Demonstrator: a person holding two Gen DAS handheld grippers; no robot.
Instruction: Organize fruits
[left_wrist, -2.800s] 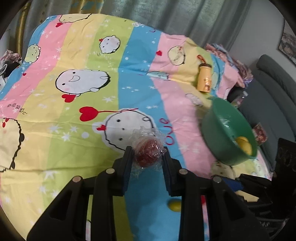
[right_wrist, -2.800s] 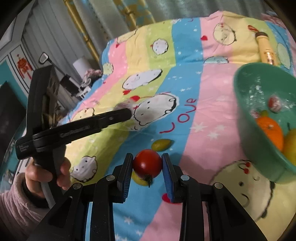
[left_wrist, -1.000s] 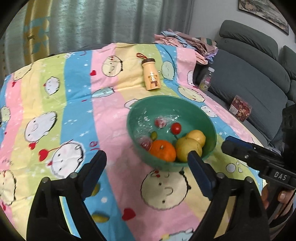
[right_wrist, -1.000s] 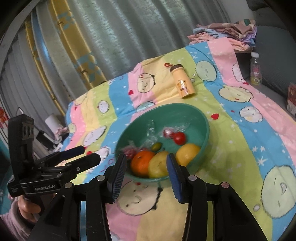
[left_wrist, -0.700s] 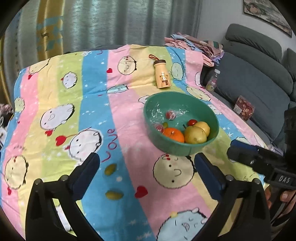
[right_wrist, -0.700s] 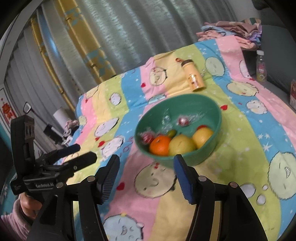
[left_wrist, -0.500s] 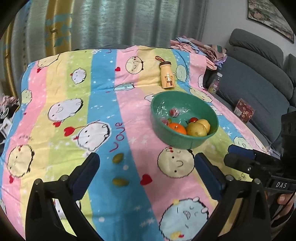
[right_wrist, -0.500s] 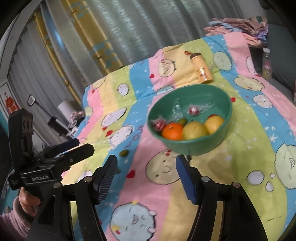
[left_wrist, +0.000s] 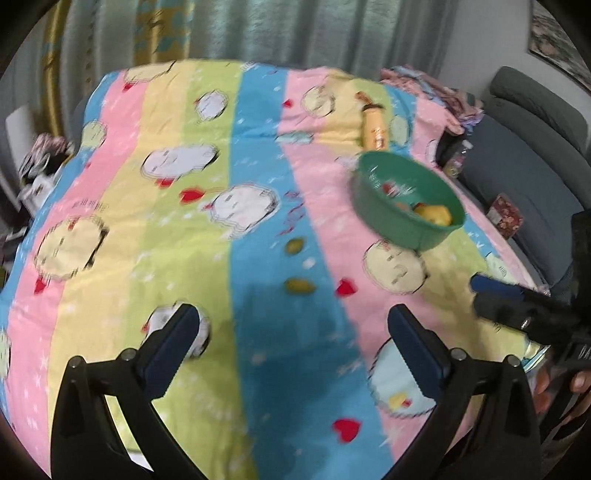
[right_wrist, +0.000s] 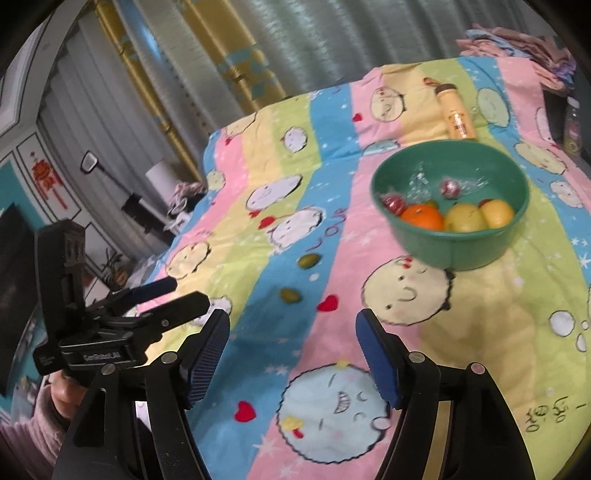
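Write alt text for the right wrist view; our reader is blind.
Open right gripper hovers over a striped cartoon bedsheet, empty. Ahead, a green plastic bowl holds fruit; two small green fruits lie outside it.

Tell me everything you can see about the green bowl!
The green bowl is round and deep, plastic-looking, and sits upright on the striped cartoon blanket. Inside are an orange, two yellow fruits, a small red fruit mostly hidden, and clear-wrapped red pieces. A yellow bottle lies just behind it. Neither tool touches it.
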